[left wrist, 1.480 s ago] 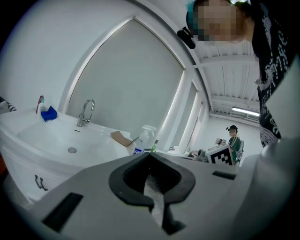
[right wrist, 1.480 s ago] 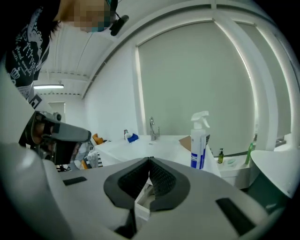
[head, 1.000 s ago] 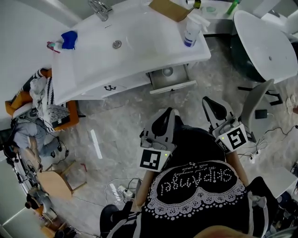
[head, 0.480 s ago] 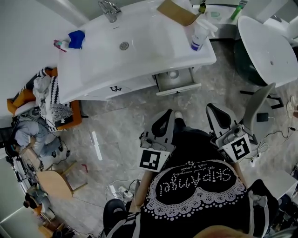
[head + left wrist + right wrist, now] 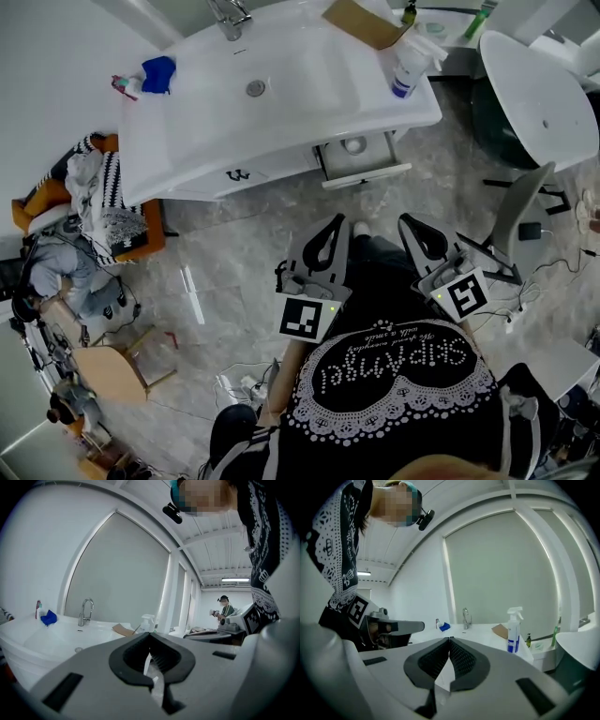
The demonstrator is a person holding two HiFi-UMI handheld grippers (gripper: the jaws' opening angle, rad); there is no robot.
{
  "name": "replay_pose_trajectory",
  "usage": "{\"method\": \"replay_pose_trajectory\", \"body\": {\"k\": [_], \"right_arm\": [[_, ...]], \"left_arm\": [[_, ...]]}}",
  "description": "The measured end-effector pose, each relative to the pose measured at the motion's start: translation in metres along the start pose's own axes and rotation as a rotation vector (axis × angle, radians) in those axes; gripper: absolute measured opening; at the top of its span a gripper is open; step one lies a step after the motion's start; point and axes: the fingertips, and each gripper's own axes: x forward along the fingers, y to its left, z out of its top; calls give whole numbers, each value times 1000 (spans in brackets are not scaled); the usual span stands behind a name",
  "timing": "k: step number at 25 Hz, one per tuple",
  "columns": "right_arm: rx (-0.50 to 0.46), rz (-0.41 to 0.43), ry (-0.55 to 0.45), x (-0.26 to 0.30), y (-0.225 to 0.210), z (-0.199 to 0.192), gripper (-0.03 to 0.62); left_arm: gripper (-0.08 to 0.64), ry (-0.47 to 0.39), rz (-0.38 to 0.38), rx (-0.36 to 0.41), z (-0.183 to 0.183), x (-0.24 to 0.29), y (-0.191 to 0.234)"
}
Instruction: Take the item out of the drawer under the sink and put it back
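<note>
Head view: since the earlier frame the right gripper (image 5: 406, 219) has drawn nearer the left gripper (image 5: 336, 219). Both are well apart from the open drawer (image 5: 367, 174) under the sink (image 5: 281, 122), where we see the small round item (image 5: 354, 144). Left gripper view: jaws together, empty; faucet (image 5: 85, 611) far ahead. Right gripper view: jaws likewise closed on nothing. We judge that reaching in under the sink's rim could knock the spray bottle (image 5: 514, 630) standing above the drawer. A chair (image 5: 520, 211) crowds the right.
</note>
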Motion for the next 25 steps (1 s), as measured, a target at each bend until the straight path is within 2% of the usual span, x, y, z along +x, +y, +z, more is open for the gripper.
{"method": "replay_pose_trajectory", "body": {"k": [6, 15, 25], "right_arm": [[-10, 39, 25, 10, 15, -4, 20], [13, 20, 39, 10, 16, -12, 20], [-14, 10, 33, 8, 25, -9, 20]], "left_arm": [[3, 13, -10, 10, -3, -9, 1], [3, 34, -15, -2, -11, -14, 5], [3, 40, -47, 0, -12, -15, 0]]}}
